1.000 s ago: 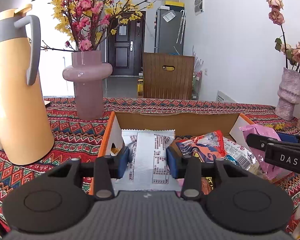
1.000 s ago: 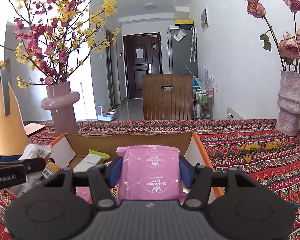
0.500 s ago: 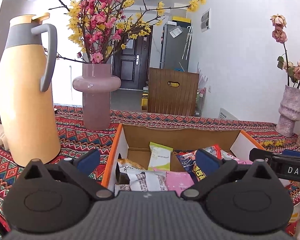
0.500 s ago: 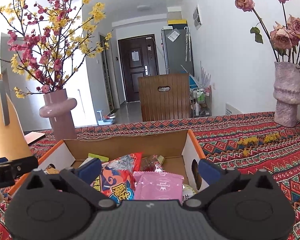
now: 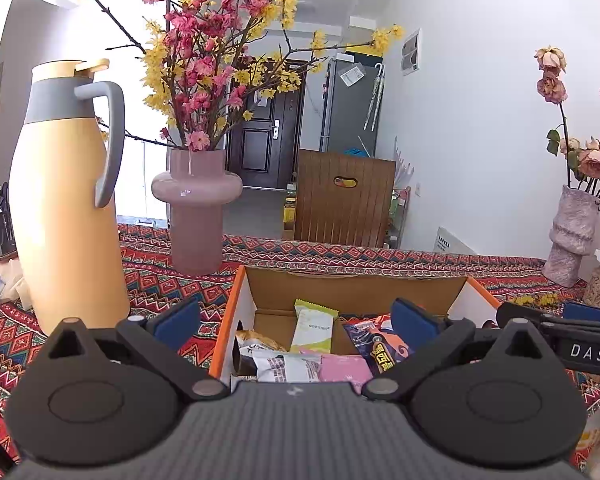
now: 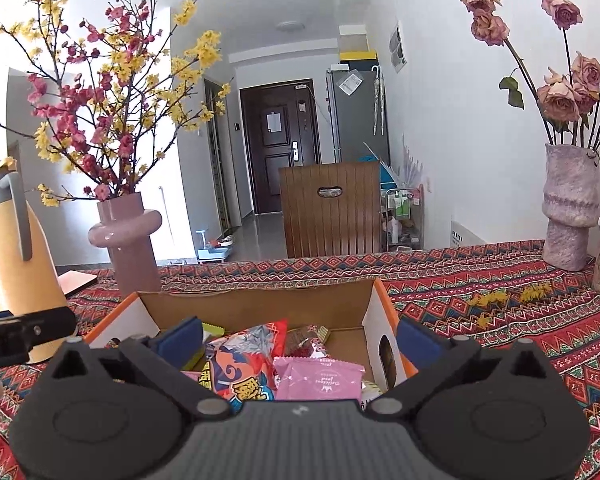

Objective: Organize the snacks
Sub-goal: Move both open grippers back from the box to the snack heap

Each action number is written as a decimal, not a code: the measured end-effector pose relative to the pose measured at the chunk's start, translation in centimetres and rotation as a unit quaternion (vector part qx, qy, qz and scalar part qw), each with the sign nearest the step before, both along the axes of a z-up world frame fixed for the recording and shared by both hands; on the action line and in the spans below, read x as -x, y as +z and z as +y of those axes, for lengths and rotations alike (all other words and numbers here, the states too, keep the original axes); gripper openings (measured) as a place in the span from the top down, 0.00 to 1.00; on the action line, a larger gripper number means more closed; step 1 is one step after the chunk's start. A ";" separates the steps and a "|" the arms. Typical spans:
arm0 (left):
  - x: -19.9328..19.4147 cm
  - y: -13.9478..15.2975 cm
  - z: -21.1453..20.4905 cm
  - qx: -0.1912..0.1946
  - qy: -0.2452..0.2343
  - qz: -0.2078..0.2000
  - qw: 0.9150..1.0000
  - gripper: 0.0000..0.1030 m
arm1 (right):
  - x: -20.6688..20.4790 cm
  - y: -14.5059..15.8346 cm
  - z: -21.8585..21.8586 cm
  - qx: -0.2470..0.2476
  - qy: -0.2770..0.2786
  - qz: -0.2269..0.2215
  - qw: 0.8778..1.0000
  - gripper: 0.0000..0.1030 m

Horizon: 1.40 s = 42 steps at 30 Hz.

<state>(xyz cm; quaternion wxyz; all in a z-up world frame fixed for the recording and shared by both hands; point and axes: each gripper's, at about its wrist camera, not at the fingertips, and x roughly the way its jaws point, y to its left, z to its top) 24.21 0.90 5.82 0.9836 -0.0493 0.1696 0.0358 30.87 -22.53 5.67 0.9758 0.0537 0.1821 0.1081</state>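
Left gripper [image 5: 296, 322] and right gripper [image 6: 298, 340]: jaws spread wide, nothing between them. The white packet [image 5: 286, 366] and pink packet [image 6: 320, 378] lie among other snacks inside the cardboard box [image 6: 256, 304] on the counter [image 6: 500, 292].

Beyond the fingers, a table [image 6: 480, 276] covered in a red patterned cloth runs across the room. To the left of the fingers stands a tall yellow thermos jug [image 5: 66, 200] with a grey handle, and just beside it a mauve vase [image 5: 196, 208] of pink and yellow blossom branches. Far right of the fingers, a rough pale vase [image 6: 570, 208] holds dried roses against the white wall [image 5: 472, 140]. Straight ahead, past the table's far edge, is a brown slatted chair back [image 5: 344, 200]. Behind it a hallway with a grey floor leads to a dark door [image 6: 282, 144], with a grey fridge [image 6: 358, 116] to its right. Daylight brightens the left side.
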 end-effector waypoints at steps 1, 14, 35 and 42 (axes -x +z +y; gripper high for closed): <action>0.3 0.1 0.0 -0.001 0.000 0.001 1.000 0.00 | 0.4 0.1 -0.1 0.001 0.001 0.001 1.000 0.00; 4.2 -1.3 1.5 0.000 0.006 0.040 0.999 0.00 | 4.9 -1.6 -1.6 0.019 0.003 0.044 0.999 0.00; 7.8 -7.2 4.9 0.001 0.045 0.103 0.994 0.00 | 8.3 -6.6 -3.1 0.036 -0.013 0.127 0.991 0.00; 7.4 -7.8 5.6 0.021 0.044 0.110 0.993 0.00 | 6.6 -6.8 -2.4 0.063 -0.012 0.137 0.989 0.00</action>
